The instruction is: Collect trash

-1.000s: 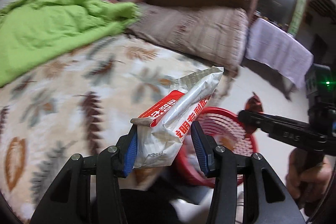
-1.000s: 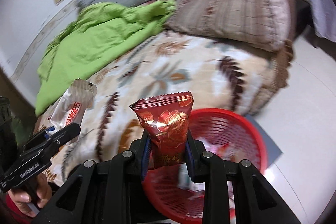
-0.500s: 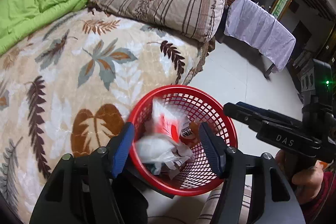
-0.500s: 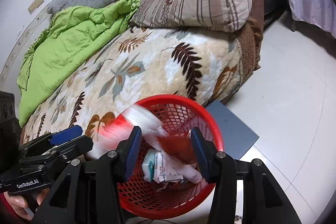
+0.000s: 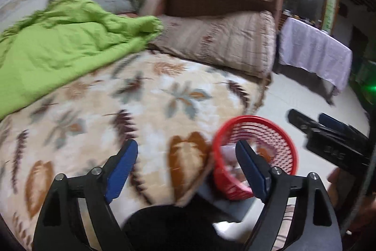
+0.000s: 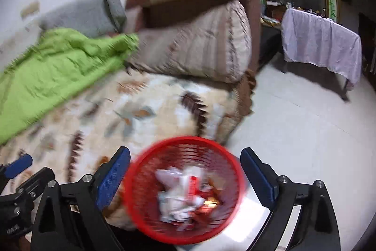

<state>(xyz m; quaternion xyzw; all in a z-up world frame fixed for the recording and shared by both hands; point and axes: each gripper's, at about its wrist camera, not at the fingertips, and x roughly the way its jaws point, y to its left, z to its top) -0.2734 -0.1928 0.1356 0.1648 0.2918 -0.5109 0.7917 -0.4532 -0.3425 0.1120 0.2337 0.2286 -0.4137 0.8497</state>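
Left gripper (image 5: 185, 168): jaws spread wide with nothing between them; they have just been opening. It hangs over the bed's near edge, pointing down at the floral cover.
Bed (image 5: 150, 95): floral cover shows no wrapper in either view; green quilt (image 5: 58, 46) bunched at the far left, striped pillow (image 5: 218, 41) at the far right edge.
Basket (image 6: 185, 194): red mesh, on the floor just beside the bed's near right corner.
Trash (image 6: 185, 192): white and red wrappers lie loose in the basket bottom, blurred; count cannot be told.
Right gripper (image 6: 185, 173): jaws spread, empty, just been opening; it hangs above the basket, which shows between its fingers.
Step in hand (judgement): release looks done; both drops appear to have landed inside.
How to do it well: lift clear of the rim before swinging away, so a finger does not tip the light basket. Keep jaws wide, then search the quilt folds and the pillow edge for further wrappers.
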